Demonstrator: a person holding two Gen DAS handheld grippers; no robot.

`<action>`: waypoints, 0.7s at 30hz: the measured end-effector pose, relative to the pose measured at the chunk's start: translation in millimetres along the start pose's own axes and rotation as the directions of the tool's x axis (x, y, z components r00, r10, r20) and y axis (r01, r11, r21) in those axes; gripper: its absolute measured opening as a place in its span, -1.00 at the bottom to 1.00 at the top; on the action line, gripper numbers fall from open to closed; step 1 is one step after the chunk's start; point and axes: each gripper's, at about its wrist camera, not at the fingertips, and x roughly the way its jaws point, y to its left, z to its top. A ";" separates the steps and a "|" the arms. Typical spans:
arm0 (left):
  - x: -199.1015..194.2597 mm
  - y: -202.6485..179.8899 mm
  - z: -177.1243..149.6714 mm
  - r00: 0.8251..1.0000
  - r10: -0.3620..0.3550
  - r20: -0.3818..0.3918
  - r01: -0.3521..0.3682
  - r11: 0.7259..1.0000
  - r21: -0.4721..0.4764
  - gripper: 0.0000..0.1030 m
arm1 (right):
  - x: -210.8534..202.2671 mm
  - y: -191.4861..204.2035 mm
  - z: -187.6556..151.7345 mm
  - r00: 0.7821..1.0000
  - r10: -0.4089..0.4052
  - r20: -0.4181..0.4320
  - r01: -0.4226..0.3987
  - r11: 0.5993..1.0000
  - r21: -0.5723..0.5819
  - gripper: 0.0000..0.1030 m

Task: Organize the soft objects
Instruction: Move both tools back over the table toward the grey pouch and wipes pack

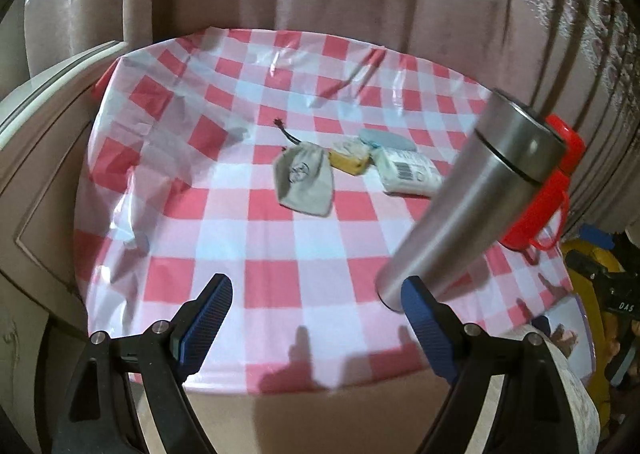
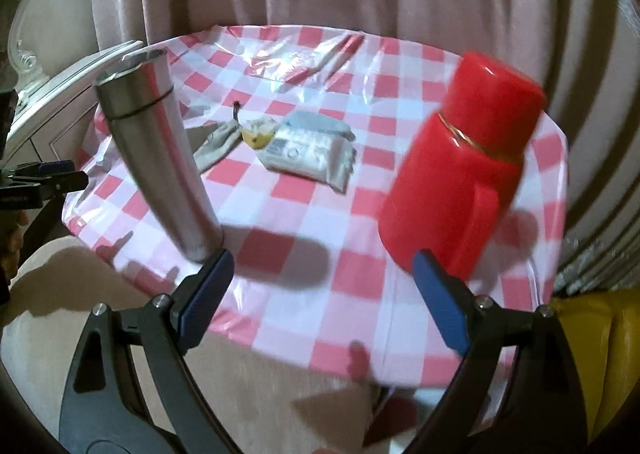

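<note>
The soft things sit bunched together toward the middle of the table: a grey drawstring pouch (image 1: 304, 182), a small yellow-and-white packet (image 1: 351, 158) touching it, a white tissue pack (image 1: 410, 172) just beside that, and a pale blue flat item (image 1: 384, 138) tucked behind them. None of them is held. They lie on the red-and-white checked cloth (image 1: 248, 238), which is glossy plastic and rumpled along its far edge.

Nearer the front edge stand two hard things: a steel flask (image 1: 472, 198) and, well apart from it, a red thermos jug (image 2: 460, 158) with a handle. Both rise between the grippers and the soft cluster.

The left gripper (image 1: 316, 328) hangs over the near edge with its jaws spread wide and nothing between them; its right finger looks just beside the base of the flask. The right gripper (image 2: 322, 294) is likewise wide and empty, framed by the flask on one side and the jug on the other.

The danger from here looks plain: either gripper reaching in for the pouch or the tissues could clip a tall vessel and tip it, the narrow flask most likely. The slick cloth could also slide or bunch under a dragged item, pulling the neighbours along. And with the soft things touching, a wide bite might catch two at once.
</note>
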 end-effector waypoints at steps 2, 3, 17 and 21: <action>6.3 4.4 7.3 1.000 0.006 0.001 -0.006 1.000 -0.004 0.69 | 11.3 1.6 10.5 1.000 0.009 -0.005 -0.009 1.000 -0.005 0.79; 10.2 7.5 11.3 1.000 0.010 0.000 -0.010 1.000 -0.008 0.69 | 19.3 1.9 17.5 1.000 0.021 -0.009 -0.021 1.000 -0.006 0.79; 71.3 33.0 63.5 0.999 0.048 -0.020 -0.048 0.999 0.010 0.68 | 108.1 -8.0 90.2 0.996 0.084 -0.037 -0.081 0.995 0.065 0.80; 94.9 31.5 78.5 0.999 0.036 -0.027 -0.035 0.999 0.038 0.68 | 139.4 -9.2 101.5 0.993 0.101 -0.062 -0.094 0.991 0.095 0.82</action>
